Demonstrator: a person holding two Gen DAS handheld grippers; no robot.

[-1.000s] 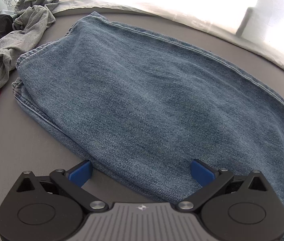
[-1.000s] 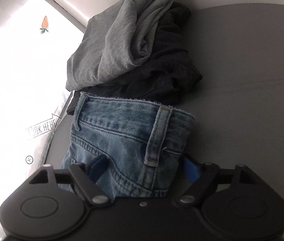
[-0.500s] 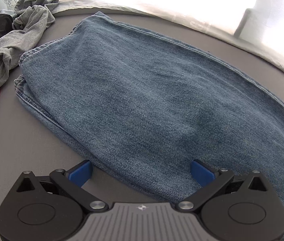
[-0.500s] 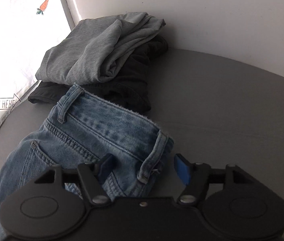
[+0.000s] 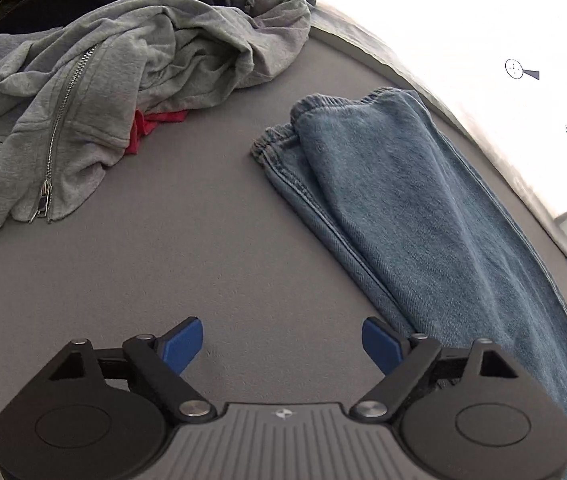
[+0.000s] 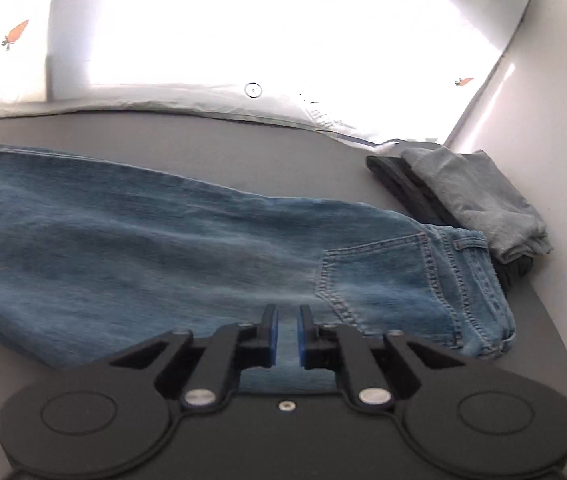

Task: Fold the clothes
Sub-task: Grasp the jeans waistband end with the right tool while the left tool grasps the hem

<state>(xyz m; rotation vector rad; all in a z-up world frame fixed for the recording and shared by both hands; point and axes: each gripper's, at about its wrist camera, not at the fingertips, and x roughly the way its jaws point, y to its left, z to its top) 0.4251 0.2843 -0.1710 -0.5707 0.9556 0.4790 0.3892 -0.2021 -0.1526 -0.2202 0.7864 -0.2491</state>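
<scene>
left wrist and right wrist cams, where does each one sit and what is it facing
Left wrist: on the left gripper, open above the grey table, facing the jeans hem and a grey hoodie.
Right wrist: on the right gripper, nearly shut above the jeans, facing their back pocket and folded clothes.
Shared: the jeans and table.

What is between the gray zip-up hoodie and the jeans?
Only bare gray table lies between the hoodie and the jeans, seen in the left wrist view.
</scene>
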